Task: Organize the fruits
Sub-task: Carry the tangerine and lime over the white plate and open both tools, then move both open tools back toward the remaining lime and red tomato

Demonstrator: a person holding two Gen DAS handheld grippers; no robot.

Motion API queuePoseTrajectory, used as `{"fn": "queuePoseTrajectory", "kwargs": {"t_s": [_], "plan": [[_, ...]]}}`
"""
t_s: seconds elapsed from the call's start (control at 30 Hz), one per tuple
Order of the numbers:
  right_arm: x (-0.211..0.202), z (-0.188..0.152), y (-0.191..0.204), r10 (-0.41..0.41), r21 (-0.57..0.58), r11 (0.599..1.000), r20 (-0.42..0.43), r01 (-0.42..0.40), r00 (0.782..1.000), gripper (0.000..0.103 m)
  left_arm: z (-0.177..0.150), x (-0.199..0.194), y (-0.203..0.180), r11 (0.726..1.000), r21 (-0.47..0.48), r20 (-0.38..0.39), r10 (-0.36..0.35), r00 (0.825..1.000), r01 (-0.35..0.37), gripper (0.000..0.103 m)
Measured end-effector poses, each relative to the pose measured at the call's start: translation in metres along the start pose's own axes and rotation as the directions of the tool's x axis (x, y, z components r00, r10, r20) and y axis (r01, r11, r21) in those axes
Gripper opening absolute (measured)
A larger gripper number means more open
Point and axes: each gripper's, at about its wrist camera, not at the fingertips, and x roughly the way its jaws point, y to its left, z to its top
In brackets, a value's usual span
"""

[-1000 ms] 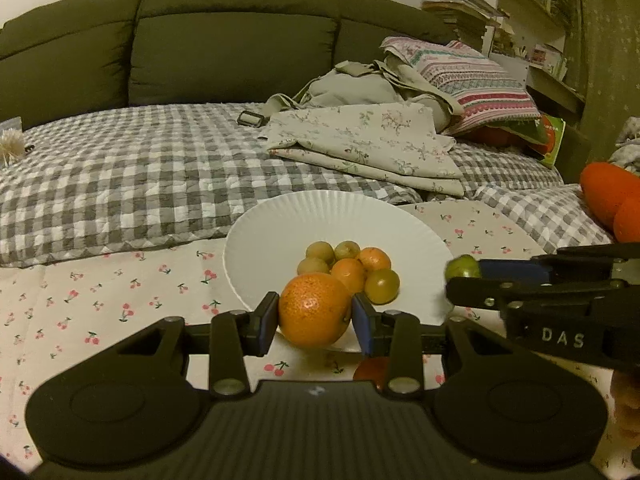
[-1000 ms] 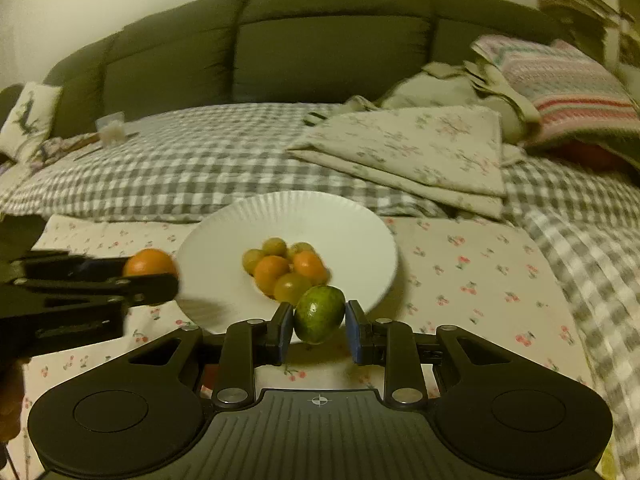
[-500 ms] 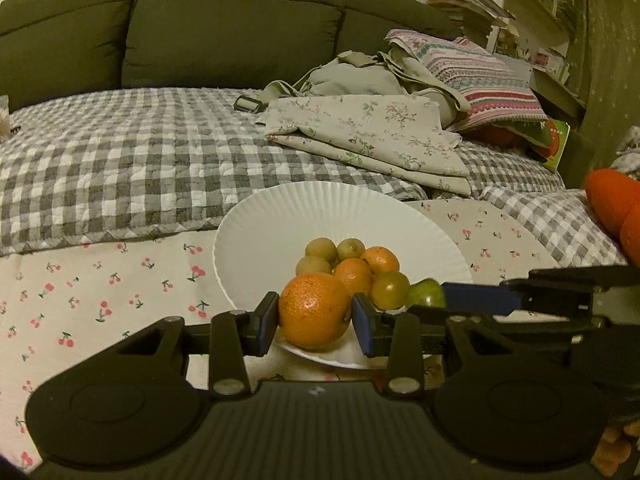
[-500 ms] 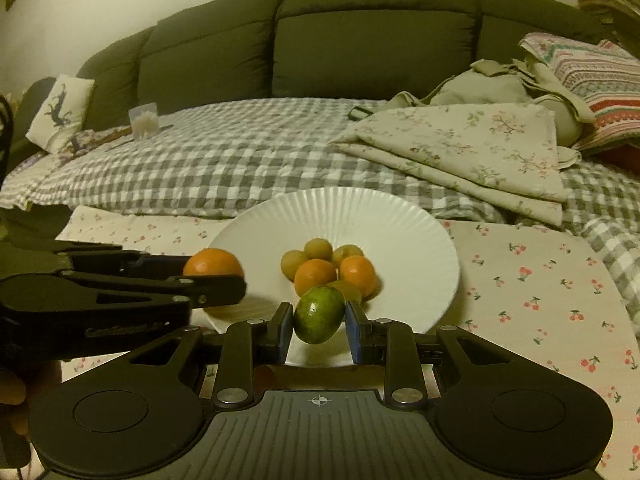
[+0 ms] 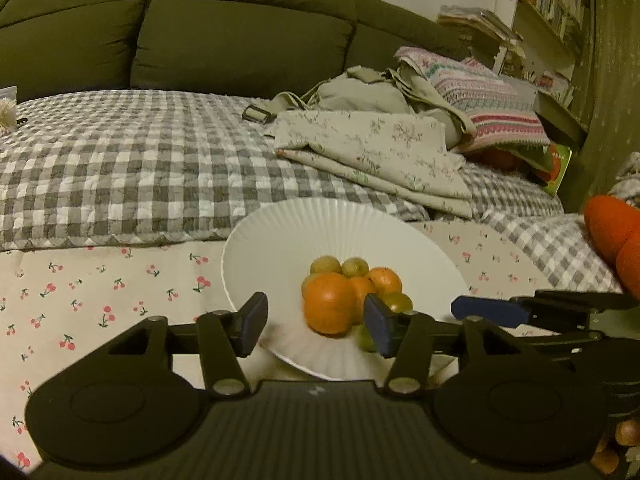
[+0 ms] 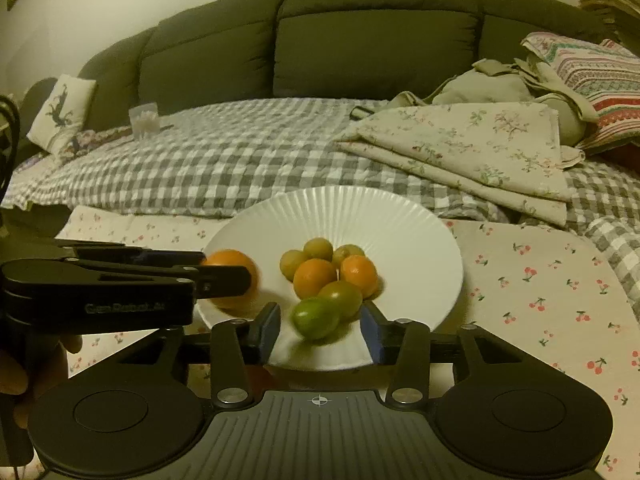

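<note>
"GenRobot.AI" on left claw (image 6: 224, 276)

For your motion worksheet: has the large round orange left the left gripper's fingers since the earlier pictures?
Yes. The large round orange dropped onto the white fluted plate; the left gripper is open.

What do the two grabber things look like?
Both are black plastic. Each has a ribbed body with two round discs, jointed bars with silver screws, and blue pads on the fingertips. The left gripper shows faint pale lettering on its side in the right view. The right gripper has a small white crosshair mark. A bare hand holds the left one.
</note>
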Motion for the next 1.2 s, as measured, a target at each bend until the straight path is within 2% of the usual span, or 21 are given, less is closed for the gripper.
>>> {"fn": "queuePoseTrajectory", "kwargs": {"t_s": [0.17, 0.37, 0.5, 0.6, 0.8, 1.2], "plan": [[-0.001, 0.002, -0.010, -0.017, 0.056, 0.998, -0.009, 0.017, 1.000, 0.045, 0.003, -0.005, 0.005, 1.000, -0.026, 0.000, 0.006, 1.000, -0.006, 0.053], [-0.009, 0.012, -0.035, -0.042, 0.200, 0.979, -0.017, 0.044, 0.999, 0.045, 0.003, -0.008, 0.007, 0.999, -0.044, -0.004, 0.010, 1.000, -0.010, 0.053], [-0.012, 0.016, -0.043, -0.070, 0.250, 0.965, -0.058, 0.083, 0.996, 0.045, 0.001, -0.013, 0.002, 0.999, -0.020, -0.011, 0.026, 1.000, -0.026, 0.053], [-0.015, 0.016, -0.047, -0.060, 0.287, 0.955, -0.080, 0.080, 0.995, 0.045, -0.002, -0.016, 0.000, 0.999, -0.016, -0.025, 0.040, 0.999, -0.040, 0.053], [-0.025, 0.016, -0.045, -0.049, 0.307, 0.948, -0.118, 0.083, 0.992, 0.049, -0.004, -0.023, -0.004, 0.998, -0.006, -0.047, 0.059, 0.997, -0.060, 0.053], [-0.045, 0.013, -0.040, -0.023, 0.315, 0.947, -0.143, 0.068, 0.989, 0.050, -0.011, -0.038, -0.014, 0.995, 0.015, -0.099, 0.096, 0.990, -0.095, 0.056]]}}
